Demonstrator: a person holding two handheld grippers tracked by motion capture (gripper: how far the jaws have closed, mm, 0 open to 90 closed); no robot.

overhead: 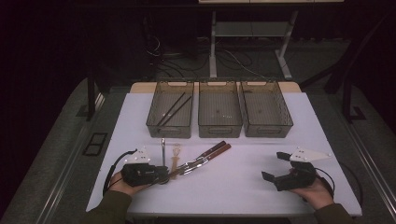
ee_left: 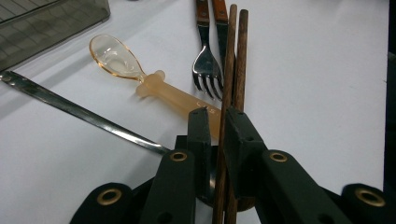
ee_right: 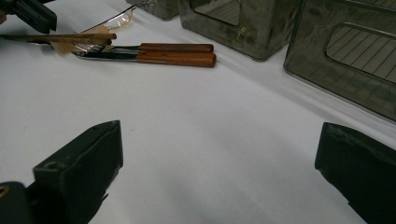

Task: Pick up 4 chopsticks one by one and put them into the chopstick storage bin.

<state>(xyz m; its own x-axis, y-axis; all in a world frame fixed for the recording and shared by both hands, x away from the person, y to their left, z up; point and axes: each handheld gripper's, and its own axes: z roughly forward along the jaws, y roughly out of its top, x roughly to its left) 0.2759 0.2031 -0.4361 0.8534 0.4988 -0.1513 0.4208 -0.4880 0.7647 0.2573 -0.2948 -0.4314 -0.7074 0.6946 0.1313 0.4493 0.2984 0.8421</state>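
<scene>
My left gripper [overhead: 164,176] [ee_left: 217,122] is shut on a pair of dark wooden chopsticks [ee_left: 235,60] [overhead: 176,171], which run forward between its jaws over the tines of two wooden-handled forks [ee_left: 208,65] [overhead: 210,153]. An amber plastic spoon [ee_left: 140,77] [overhead: 176,156] lies just left of the forks, its handle passing under the jaws. A thin metal utensil [ee_left: 70,108] [overhead: 163,144] lies further left. My right gripper [overhead: 274,166] [ee_right: 219,168] rests at the table's right with its jaws wide open and nothing between them. In the right gripper view the chopsticks [ee_right: 60,37] and forks [ee_right: 177,52] lie far ahead.
Three smoky see-through bins stand in a row at the back of the white table [overhead: 233,186]: the left bin [overhead: 154,119] holds two dark chopsticks [overhead: 175,107]; the middle bin [overhead: 219,128] and the right bin [overhead: 268,128] stand beside it.
</scene>
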